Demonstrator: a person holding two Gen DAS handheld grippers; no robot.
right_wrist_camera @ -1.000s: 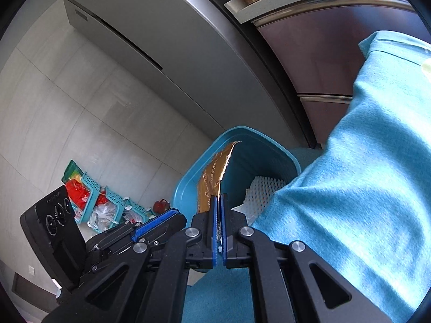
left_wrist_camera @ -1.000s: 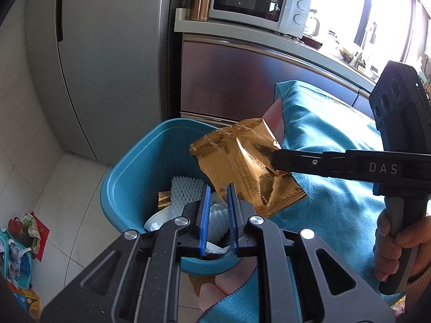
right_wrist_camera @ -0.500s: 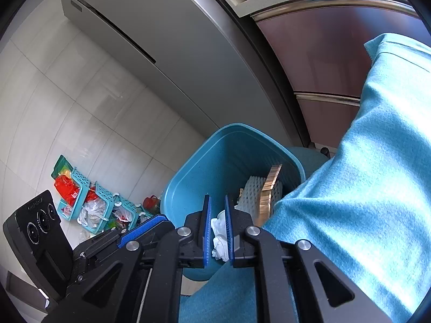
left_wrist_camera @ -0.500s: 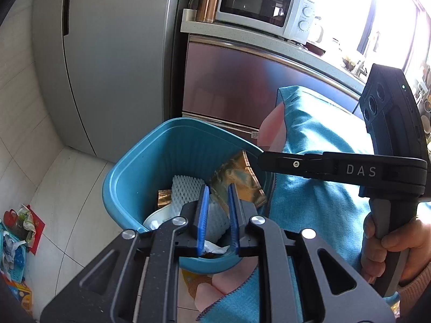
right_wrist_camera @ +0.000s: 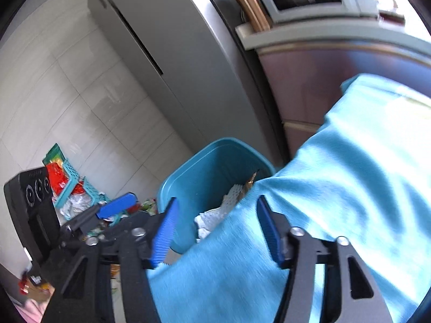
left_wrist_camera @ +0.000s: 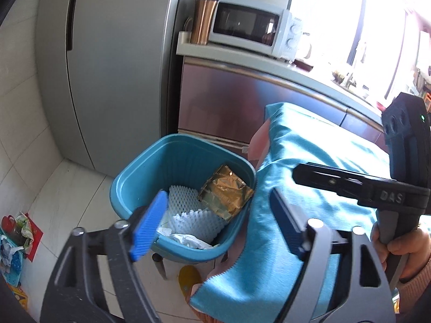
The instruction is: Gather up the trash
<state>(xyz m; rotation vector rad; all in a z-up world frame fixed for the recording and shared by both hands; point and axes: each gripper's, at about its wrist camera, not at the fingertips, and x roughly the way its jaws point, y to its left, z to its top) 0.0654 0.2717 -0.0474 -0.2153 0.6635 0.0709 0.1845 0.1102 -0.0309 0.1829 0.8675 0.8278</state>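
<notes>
A blue plastic trash bin (left_wrist_camera: 134, 177) stands on the floor beside a table under a teal cloth (left_wrist_camera: 309, 161). Inside lie a gold foil wrapper (left_wrist_camera: 226, 192), white foam netting (left_wrist_camera: 188, 210) and crumpled white paper (left_wrist_camera: 188, 239). My left gripper (left_wrist_camera: 215, 223) is open and empty, above the bin's near rim. My right gripper (right_wrist_camera: 218, 231) is open and empty over the cloth edge beside the bin (right_wrist_camera: 204, 172); it also shows in the left wrist view (left_wrist_camera: 336, 180) to the right of the bin.
A grey fridge (left_wrist_camera: 113, 67) stands behind the bin, with a cabinet (left_wrist_camera: 242, 99) carrying a microwave (left_wrist_camera: 250, 24) and copper tumbler (left_wrist_camera: 203, 18). Baskets of clutter (right_wrist_camera: 70, 188) sit on the tiled floor at the left. A yellow slipper (left_wrist_camera: 188, 280) lies under the table edge.
The right gripper opened and dropped the gold wrapper into the bin, then drew back to the right. The left gripper's jaws opened wide.
</notes>
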